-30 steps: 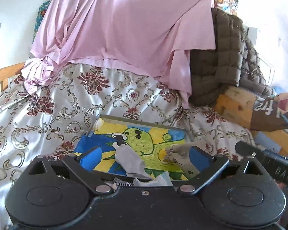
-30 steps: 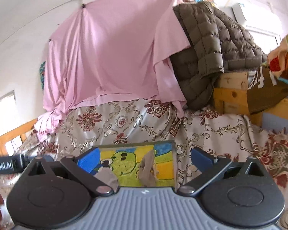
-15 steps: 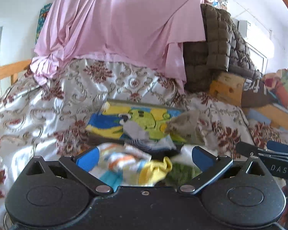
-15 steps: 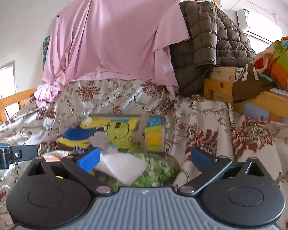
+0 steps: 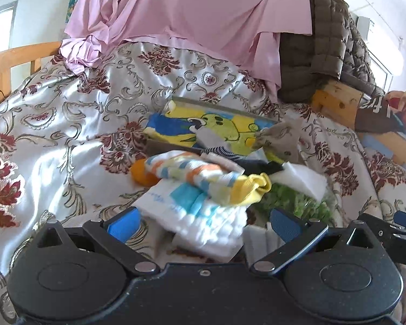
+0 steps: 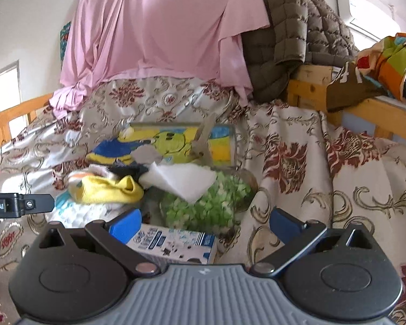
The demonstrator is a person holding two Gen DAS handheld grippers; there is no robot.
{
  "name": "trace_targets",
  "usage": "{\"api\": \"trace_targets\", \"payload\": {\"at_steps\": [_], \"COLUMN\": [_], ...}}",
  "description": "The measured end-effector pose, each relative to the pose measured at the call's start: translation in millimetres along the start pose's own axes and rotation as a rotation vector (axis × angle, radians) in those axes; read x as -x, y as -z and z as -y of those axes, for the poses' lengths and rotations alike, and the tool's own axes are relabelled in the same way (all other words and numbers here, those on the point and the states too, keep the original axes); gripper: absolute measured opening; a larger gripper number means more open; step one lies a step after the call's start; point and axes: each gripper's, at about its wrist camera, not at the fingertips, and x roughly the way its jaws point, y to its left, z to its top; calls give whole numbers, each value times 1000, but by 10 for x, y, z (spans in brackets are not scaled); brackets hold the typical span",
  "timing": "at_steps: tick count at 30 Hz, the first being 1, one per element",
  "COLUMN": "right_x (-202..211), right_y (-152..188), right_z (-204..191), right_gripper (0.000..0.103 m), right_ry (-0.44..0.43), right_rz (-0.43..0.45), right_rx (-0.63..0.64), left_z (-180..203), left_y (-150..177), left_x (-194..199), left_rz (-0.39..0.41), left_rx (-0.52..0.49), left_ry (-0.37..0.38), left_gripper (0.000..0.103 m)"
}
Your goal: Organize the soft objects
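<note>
Socks (image 5: 203, 173) lie heaped on the bedspread (image 5: 54, 140), at twelve o'clock from both grippers (image 5: 203, 222) (image 6: 203, 222), whose jaws stand apart and empty; sorting seems barely begun.

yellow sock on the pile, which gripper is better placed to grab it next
Left, probably. The yellow sock lies straight ahead of the open left gripper. For the open right gripper it sits off to the left, beyond the blue fingertip.
</note>
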Motion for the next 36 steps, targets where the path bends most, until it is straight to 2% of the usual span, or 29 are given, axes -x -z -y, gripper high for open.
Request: {"api": "trace_targets", "payload": {"at_steps": [6,13,17,23,28,32,36], "right_x": [-144,-183,-149,-184,-206,-200,-231], "right_y": [20,28,19,39,103,160,186], "right_z": [37,-32,-112,-239,-426,-568,-621], "right_gripper": [103,103,103,103,103,103,103], "right_ry": [-32,-75,-119,-169,-222,-242,-245], "right_rz": [-69,-93,-79,-107,-127,-123,-132], "right_rx": [-43,-15,26,94,206,290,312], "left_z": [-69,-83,-71,-104,-132,-148,-157], "left_y": [106,212,230,227,192,158,128], "left_x": [-43,-110,-125,-158,-179,-218,-261], "left_rz": [-33,-73,-87,-95,-82,-84,-78], "left_rx": [0,-3,-10,-4,-20,-30,-31], "left_ry": [4,2,2,-11,-20,-17,-6], "left_gripper": [102,102,102,102,102,102,102]}}
